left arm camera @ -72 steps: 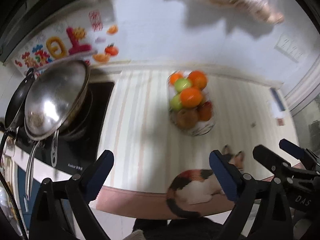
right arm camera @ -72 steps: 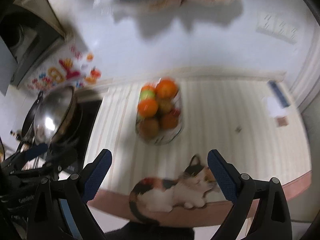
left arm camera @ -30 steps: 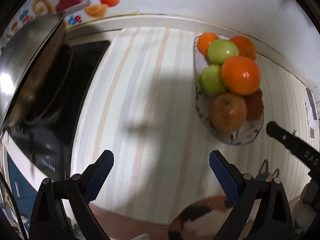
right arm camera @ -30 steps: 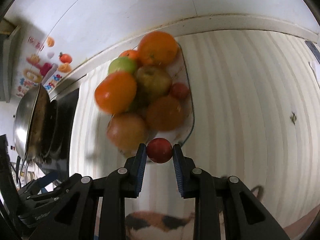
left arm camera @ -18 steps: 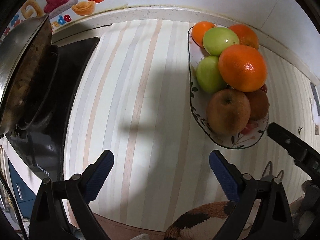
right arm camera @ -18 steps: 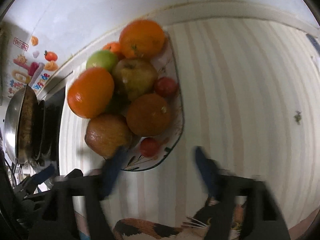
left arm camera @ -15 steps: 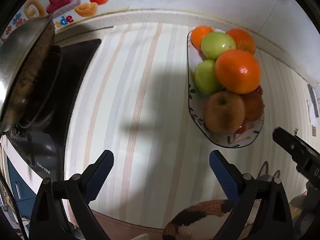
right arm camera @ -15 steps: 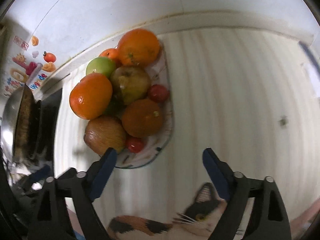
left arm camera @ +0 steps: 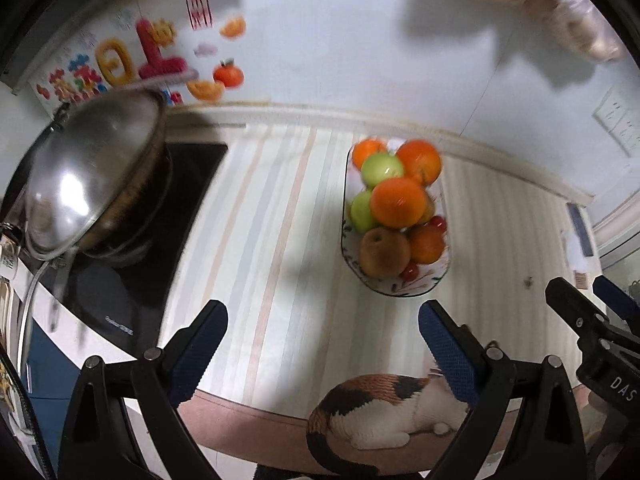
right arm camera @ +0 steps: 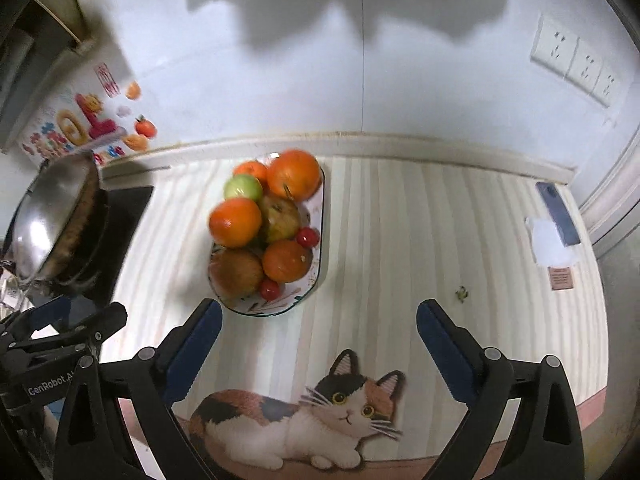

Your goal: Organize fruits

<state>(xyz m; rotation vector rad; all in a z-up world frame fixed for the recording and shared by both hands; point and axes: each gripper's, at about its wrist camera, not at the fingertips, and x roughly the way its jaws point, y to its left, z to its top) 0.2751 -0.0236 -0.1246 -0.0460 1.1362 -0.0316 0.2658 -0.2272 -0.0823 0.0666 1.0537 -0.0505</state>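
Note:
A white oval fruit plate (right arm camera: pixel 316 216) (left arm camera: pixel 442 276) stands on the striped counter mat, piled with oranges (right arm camera: pixel 235 222), green apples (right arm camera: pixel 243 187), a brown pear (right arm camera: pixel 236 273) and small red tomatoes (right arm camera: pixel 270 289). One tomato lies at the plate's near end, another (right arm camera: pixel 307 237) at its right side. My right gripper (right arm camera: pixel 318 344) is open and empty, held back from the plate's near end. My left gripper (left arm camera: pixel 322 338) is open and empty, to the left of and short of the plate.
A steel wok (left arm camera: pixel 84 176) sits on a black cooktop (left arm camera: pixel 132 264) at the left. A phone (right arm camera: pixel 558 212) and white paper (right arm camera: pixel 550 246) lie at the right by the wall. A cat picture (right arm camera: pixel 304 420) marks the mat's near edge.
My right gripper held a small red tomato, opened, and left it at the plate's near end. Both grippers have since pulled back and up from the plate.

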